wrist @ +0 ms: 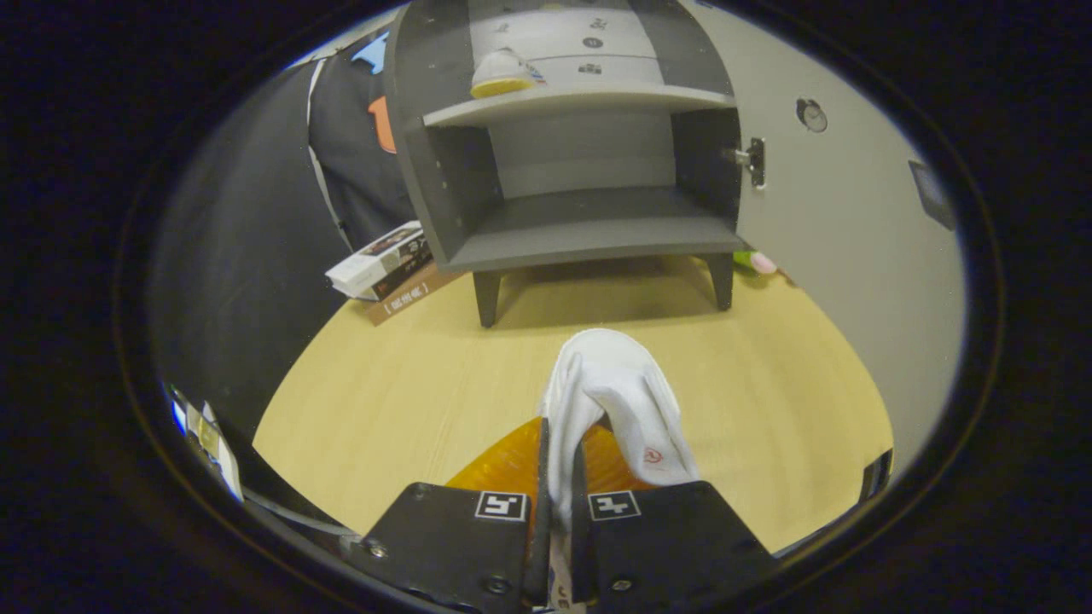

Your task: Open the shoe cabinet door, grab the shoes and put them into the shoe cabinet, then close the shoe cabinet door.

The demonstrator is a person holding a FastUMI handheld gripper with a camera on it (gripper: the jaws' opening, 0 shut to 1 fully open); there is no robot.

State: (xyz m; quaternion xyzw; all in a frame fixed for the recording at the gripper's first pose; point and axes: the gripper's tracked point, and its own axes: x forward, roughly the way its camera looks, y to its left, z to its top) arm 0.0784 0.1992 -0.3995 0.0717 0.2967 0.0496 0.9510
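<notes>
Far off to the left of my jaws (559, 512) I see a stack of boxes (384, 266) lying on the wooden surface (401, 392), next to the shoe cabinet's left leg. My jaws sit narrow, both fingers pressing the heel of a white shoe (614, 401) with an orange sole, its toe pointing ahead. Well beyond them stands the shoe cabinet (580, 170), its lower compartment bare, with 1 shoe (502, 74) already on the upper shelf. To the right, the cabinet door (845, 222) hangs swung open.
</notes>
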